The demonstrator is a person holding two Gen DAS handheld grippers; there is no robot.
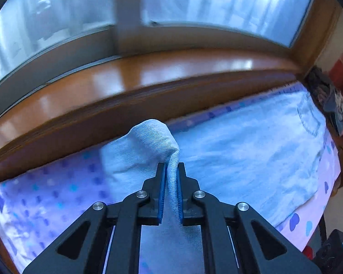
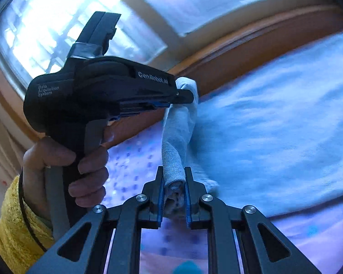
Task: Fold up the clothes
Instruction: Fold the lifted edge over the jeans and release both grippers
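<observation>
A pale blue denim garment (image 1: pixel 240 155) lies spread over the bed, a stitched pocket showing at its far right end. My left gripper (image 1: pixel 171 166) is shut on a raised fold of its edge, and the cloth peaks above the blue pads. In the right wrist view my right gripper (image 2: pixel 173 171) is shut on a bunched part of the same garment (image 2: pixel 274 118). A twisted strip of it runs up to the left gripper (image 2: pixel 183 98), which is also shut on it. A hand (image 2: pixel 64 166) in a yellow sleeve holds that gripper's handle.
The bed sheet (image 1: pixel 45 196) is pale violet with blue and purple hearts. A glossy wooden sill (image 1: pixel 148 73) and a large window (image 1: pixel 205 4) run along the far side. Dark clutter (image 1: pixel 331 100) sits past the bed's right end.
</observation>
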